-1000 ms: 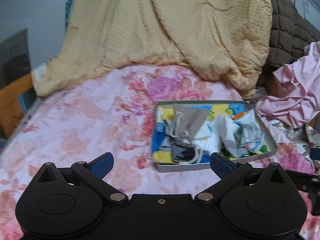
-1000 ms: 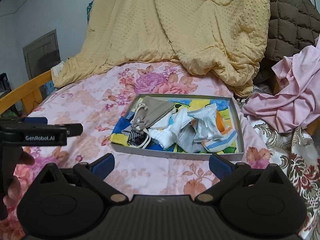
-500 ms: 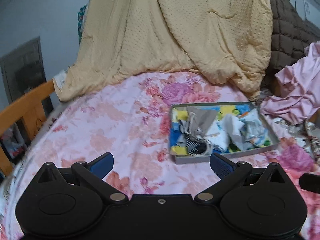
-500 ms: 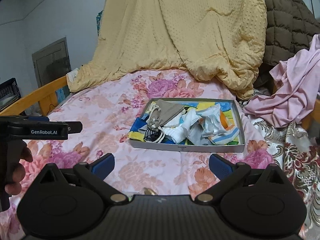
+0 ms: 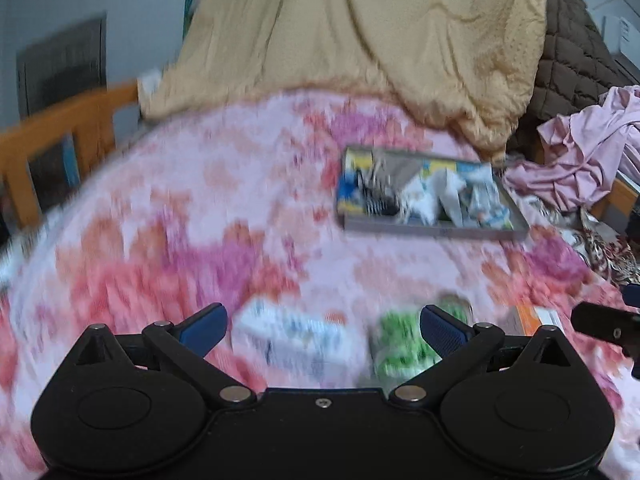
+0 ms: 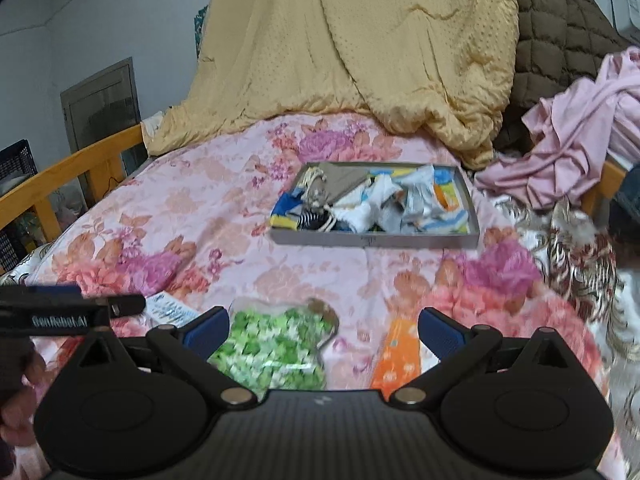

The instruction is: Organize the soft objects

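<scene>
One grey tray (image 6: 374, 240) sits on the bed, its heap of soft items too tangled to count. Three flat packets lie near the camera: one green-patterned (image 6: 272, 350), one orange (image 6: 396, 354), one white and blue (image 5: 288, 338) (badly blurred). One yellow quilt (image 6: 360, 48), one brown quilt (image 6: 560, 28).

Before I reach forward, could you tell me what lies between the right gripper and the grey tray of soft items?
In the right wrist view, a green-patterned packet and an orange one lie by the right gripper; beyond them, bare floral bedspread reaches the tray.
</scene>
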A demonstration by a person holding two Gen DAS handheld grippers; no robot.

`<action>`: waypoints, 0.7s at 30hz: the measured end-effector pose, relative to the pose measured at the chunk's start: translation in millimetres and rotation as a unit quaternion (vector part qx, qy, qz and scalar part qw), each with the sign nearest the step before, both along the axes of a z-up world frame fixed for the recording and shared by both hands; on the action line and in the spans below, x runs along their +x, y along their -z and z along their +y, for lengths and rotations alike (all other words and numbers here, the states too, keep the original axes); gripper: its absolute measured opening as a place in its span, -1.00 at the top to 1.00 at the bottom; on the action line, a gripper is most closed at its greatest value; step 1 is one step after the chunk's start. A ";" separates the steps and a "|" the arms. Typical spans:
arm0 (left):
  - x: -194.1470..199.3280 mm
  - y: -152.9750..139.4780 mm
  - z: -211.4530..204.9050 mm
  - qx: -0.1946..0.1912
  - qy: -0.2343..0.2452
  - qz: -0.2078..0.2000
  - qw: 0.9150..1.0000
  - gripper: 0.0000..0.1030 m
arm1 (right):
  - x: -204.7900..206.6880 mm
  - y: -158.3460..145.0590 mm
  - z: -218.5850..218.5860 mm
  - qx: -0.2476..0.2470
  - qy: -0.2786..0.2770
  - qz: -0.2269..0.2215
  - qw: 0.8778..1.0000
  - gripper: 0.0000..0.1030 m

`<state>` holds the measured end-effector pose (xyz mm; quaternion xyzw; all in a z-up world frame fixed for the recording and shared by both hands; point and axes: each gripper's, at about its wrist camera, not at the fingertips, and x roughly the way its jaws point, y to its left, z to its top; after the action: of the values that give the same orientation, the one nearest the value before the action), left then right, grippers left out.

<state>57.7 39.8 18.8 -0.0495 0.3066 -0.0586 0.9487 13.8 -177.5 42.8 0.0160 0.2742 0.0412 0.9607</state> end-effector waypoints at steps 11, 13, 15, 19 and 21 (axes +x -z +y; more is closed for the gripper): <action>-3.9 26.2 -11.6 0.016 0.011 0.030 0.999 -0.99 | -12.7 5.2 0.3 0.010 0.014 0.012 1.000 -0.99; -5.4 23.2 -16.3 0.023 0.014 0.022 0.999 -0.99 | -13.3 4.7 0.1 0.009 0.014 0.012 1.000 -0.99; -5.9 19.9 -20.1 0.027 0.018 0.017 0.999 -0.99 | -13.6 5.1 -0.4 0.009 0.015 0.011 1.000 -0.99; -7.2 16.9 -25.5 0.036 0.024 0.010 0.999 -0.99 | -14.6 6.7 -0.5 0.012 0.015 0.014 1.000 -0.99; -8.4 15.9 -26.9 0.040 0.028 0.007 0.999 -0.99 | -14.9 7.5 0.2 0.012 0.014 0.015 1.000 -0.99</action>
<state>49.3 12.9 2.9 -0.0036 0.3161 -0.0722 0.9460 -1.1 -177.3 35.3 0.0323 0.2877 0.0309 0.9567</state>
